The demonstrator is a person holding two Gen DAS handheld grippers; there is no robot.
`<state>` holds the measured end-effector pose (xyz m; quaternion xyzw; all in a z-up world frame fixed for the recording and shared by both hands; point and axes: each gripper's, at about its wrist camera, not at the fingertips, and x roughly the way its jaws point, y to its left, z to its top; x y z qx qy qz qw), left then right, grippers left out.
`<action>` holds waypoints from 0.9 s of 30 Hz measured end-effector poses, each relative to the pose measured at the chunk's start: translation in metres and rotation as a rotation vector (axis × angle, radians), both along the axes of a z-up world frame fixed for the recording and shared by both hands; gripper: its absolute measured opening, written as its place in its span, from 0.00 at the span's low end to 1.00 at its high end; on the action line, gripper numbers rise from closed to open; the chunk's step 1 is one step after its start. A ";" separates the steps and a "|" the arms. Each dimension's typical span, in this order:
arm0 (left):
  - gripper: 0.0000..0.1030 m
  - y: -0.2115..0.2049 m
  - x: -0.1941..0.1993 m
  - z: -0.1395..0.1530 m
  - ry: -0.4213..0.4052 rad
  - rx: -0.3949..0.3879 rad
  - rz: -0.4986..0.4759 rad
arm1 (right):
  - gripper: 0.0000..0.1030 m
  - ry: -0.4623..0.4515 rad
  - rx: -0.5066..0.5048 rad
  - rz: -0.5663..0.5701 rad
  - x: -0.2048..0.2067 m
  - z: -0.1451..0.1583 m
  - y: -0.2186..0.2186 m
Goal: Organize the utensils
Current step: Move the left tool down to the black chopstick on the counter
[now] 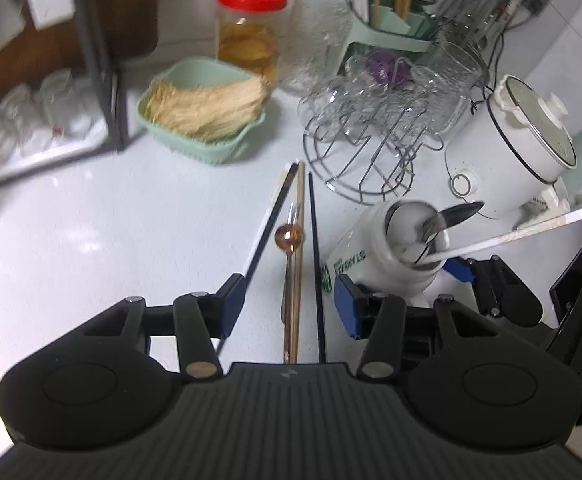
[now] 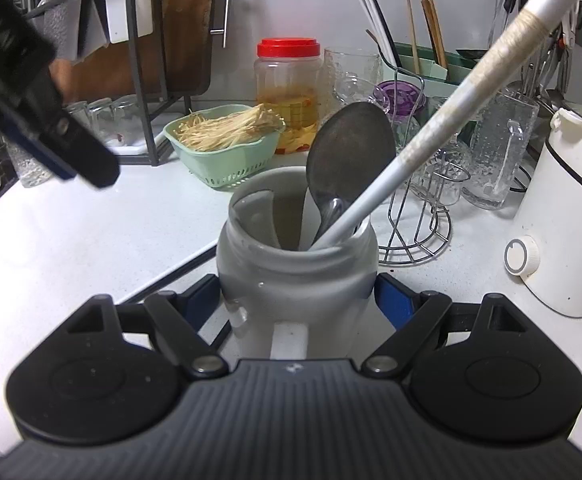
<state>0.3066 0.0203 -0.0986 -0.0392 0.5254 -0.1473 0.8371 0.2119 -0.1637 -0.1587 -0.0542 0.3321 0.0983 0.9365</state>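
Here, the white mug stands on the white counter, clamped between the right gripper's blue pads. Inside it: a metal spoon and a white-handled utensil, both leaning right. Beside the mug, chopsticks and a small copper-bowled spoon lie loose on the counter. The left gripper hangs above them, jaws half-open, nothing held. Behind: a green basket of enoki mushrooms.
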 end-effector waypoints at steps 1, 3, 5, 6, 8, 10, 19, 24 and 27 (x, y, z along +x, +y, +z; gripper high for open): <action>0.53 0.004 -0.001 -0.004 0.012 -0.010 0.015 | 0.84 0.000 0.002 0.004 0.001 0.000 -0.001; 0.53 0.011 -0.005 -0.012 0.019 -0.020 0.041 | 0.84 -0.003 0.002 0.009 0.001 -0.001 -0.001; 0.53 0.018 -0.010 -0.017 0.020 -0.029 0.057 | 0.84 -0.004 0.006 0.009 0.002 -0.001 -0.001; 0.52 0.021 -0.011 -0.019 0.023 -0.036 0.064 | 0.84 -0.006 0.007 0.009 0.003 -0.001 -0.001; 0.52 0.027 -0.016 -0.023 0.030 -0.051 0.082 | 0.84 -0.012 0.009 0.014 0.003 -0.002 -0.002; 0.49 0.030 -0.022 -0.027 0.031 -0.059 0.088 | 0.84 -0.011 0.018 0.014 0.004 -0.002 -0.003; 0.32 0.019 -0.039 -0.057 0.049 -0.082 0.014 | 0.84 0.005 0.012 0.026 0.005 0.001 -0.006; 0.28 0.006 -0.039 -0.077 0.066 -0.104 -0.050 | 0.84 0.011 0.001 0.016 0.001 0.001 -0.015; 0.28 -0.003 -0.038 -0.087 0.074 -0.106 -0.062 | 0.84 0.011 -0.001 0.002 -0.006 0.001 -0.024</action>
